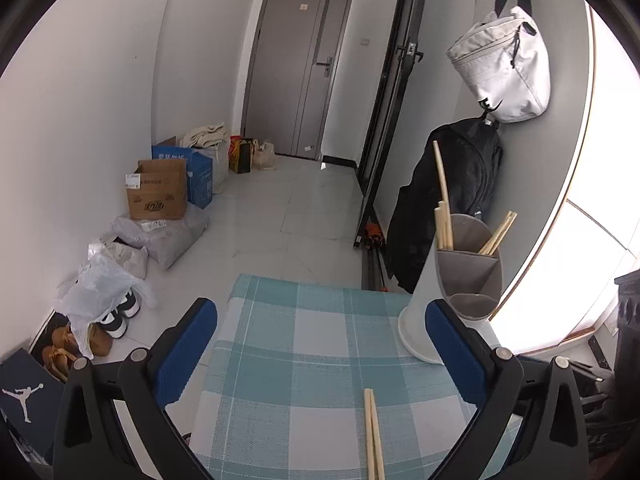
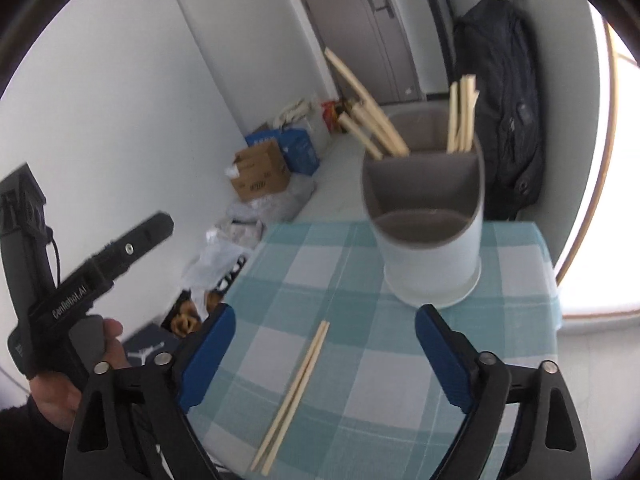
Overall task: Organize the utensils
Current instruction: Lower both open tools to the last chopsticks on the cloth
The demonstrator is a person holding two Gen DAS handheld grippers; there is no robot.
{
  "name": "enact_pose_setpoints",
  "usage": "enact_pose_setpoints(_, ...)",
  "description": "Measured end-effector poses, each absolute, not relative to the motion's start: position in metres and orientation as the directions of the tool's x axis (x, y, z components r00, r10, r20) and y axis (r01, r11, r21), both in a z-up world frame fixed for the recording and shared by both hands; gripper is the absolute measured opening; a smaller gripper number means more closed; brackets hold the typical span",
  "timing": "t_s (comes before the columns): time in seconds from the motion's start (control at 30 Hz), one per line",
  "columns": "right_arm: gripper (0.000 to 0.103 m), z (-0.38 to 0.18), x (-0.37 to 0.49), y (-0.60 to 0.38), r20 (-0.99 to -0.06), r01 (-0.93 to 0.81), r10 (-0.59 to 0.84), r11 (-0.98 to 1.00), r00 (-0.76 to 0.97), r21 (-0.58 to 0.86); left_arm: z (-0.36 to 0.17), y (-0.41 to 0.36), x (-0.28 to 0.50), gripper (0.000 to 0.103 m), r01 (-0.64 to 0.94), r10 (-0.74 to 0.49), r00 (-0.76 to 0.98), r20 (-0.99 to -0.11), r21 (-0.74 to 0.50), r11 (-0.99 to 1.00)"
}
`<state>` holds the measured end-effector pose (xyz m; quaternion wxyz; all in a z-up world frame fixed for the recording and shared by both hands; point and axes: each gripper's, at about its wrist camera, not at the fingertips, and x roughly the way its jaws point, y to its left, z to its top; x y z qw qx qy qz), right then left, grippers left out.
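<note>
Both tongs stand spread with nothing between their blue pads: my left gripper (image 1: 320,356) at its widest, my right gripper (image 2: 324,360) somewhat narrower. A pair of chopsticks (image 2: 294,396) lies loose on the checked tablecloth (image 2: 360,380), between the right jaws but untouched by them. Beyond it stands the utensil holder (image 2: 430,240), near the table's far right corner. Its two rear compartments already hold wooden sticks (image 2: 372,120) and more chopsticks (image 2: 462,114); its front compartment looks empty. I judge the sorting mostly done, with this last pair left to lift and drop in. Open cloth surrounds the pair on both sides, giving room to close. The table's left edge (image 2: 240,284) falls away to floor clutter, and my left hand (image 2: 80,364) hovers just outside it.
</note>
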<state>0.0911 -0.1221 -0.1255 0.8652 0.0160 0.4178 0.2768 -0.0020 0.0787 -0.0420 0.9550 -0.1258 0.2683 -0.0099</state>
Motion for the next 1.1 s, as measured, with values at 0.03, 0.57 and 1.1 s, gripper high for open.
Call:
enact_pose_setpoints(0.03,0.067,-0.137,0.097,-0.112,-0.758,-0.465,0.471,0.849,0.451,0.251,-0.045,0.084,0.0,0.101,-0.055,-0.09,0.849,-0.52,-0.258,0.965)
enact_pose_setpoints(0.57,0.018,-0.218,0.142,-0.04,-0.961,-0.517,0.204,0.852,0.187,0.08,-0.066,0.142,0.003,0.101,-0.196,-0.062,0.818,-0.572,-0.378,0.905)
enact_pose_setpoints(1.1,0.014,-0.224,0.161,-0.012,-0.976,-0.51,0.07,0.859,0.207,-0.046,-0.069,0.161,0.004,0.101,-0.227,-0.087,0.813,-0.576,-0.45,0.863)
